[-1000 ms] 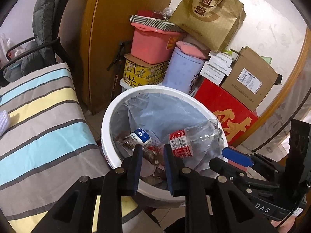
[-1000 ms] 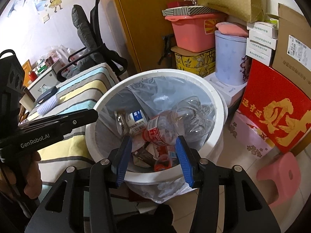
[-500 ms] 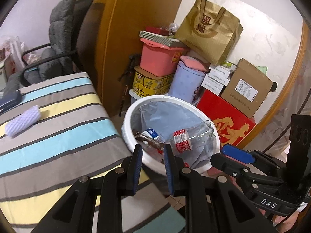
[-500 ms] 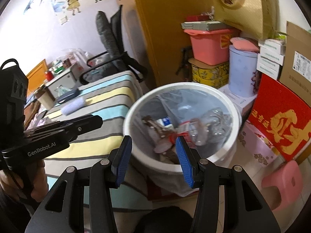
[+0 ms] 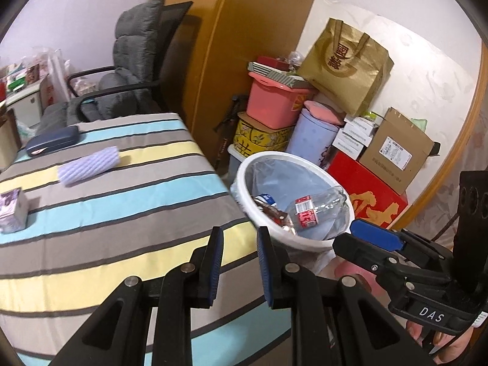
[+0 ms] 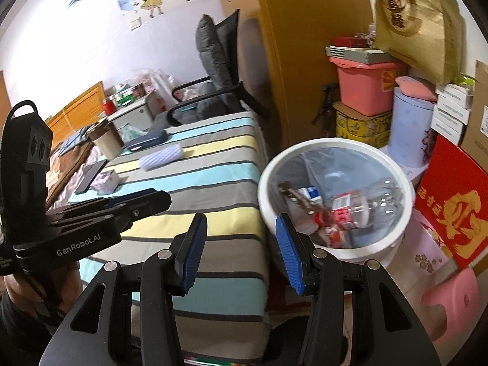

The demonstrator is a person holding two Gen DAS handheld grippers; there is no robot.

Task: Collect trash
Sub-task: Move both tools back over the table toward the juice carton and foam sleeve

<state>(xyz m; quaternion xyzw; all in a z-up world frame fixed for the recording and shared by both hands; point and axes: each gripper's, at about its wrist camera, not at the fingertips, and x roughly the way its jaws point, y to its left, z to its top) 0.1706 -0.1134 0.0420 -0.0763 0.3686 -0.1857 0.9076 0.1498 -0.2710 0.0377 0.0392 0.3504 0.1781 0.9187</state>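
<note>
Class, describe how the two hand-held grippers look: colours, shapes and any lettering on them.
Both are black, angular frames with round silver rivets and ribbed blue pads on two fingers. The left gripper carries white "GenRobot.AI" lettering on its side; the right gripper is marked "DAS". Each has a black camera block on top.

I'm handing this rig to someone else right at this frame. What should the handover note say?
Left gripper: jaws narrowly apart, empty. Right gripper: open wider, empty.
White bin stands on the floor beside the striped table; it already holds a clear bottle and wrappers.
On the table: a ribbed lilac roll, a small carton, a dark blue case.
Left: pick up whichever of these is trash and drop it in the bin. The roll and carton look likeliest.
</note>
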